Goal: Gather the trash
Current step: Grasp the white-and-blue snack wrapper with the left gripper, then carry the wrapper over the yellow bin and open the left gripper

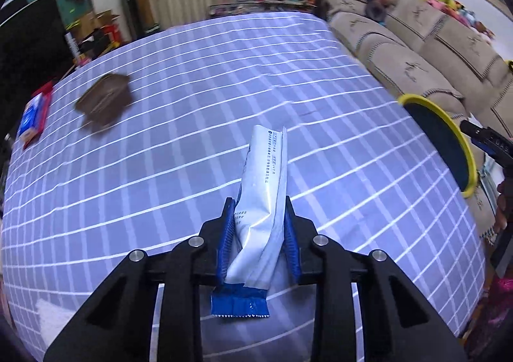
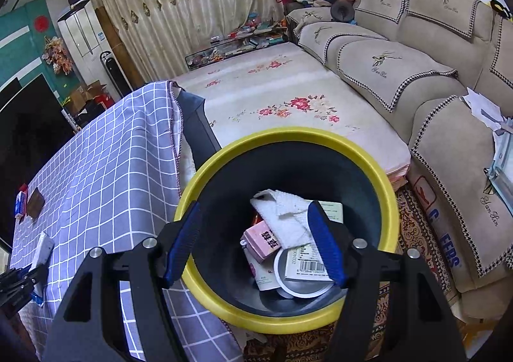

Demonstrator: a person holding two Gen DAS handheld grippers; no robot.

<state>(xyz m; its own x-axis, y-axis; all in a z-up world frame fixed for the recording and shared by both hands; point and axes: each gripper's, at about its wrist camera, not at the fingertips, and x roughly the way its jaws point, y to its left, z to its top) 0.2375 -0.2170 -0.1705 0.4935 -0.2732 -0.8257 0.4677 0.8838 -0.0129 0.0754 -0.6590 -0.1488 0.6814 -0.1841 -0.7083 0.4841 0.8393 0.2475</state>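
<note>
My left gripper (image 1: 259,227) is shut on a white and blue snack wrapper (image 1: 259,201) and holds it above the checked tablecloth (image 1: 192,124). The wrapper also shows small in the right wrist view (image 2: 43,248). My right gripper (image 2: 256,243) grips the near rim of a yellow-rimmed dark bin (image 2: 381,182), one finger outside the rim and one inside. The bin holds a white cloth (image 2: 285,214), a pink carton (image 2: 263,241), a round lid and labelled packets. The bin's rim shows at the right of the left wrist view (image 1: 449,137).
A brown wallet-like item (image 1: 104,100) and a blue and red packet (image 1: 32,116) lie at the table's far left. A beige sofa (image 2: 400,67) stands to the right, with a floral mat (image 2: 282,99) beside the table. Papers lie on the sofa arm (image 2: 490,118).
</note>
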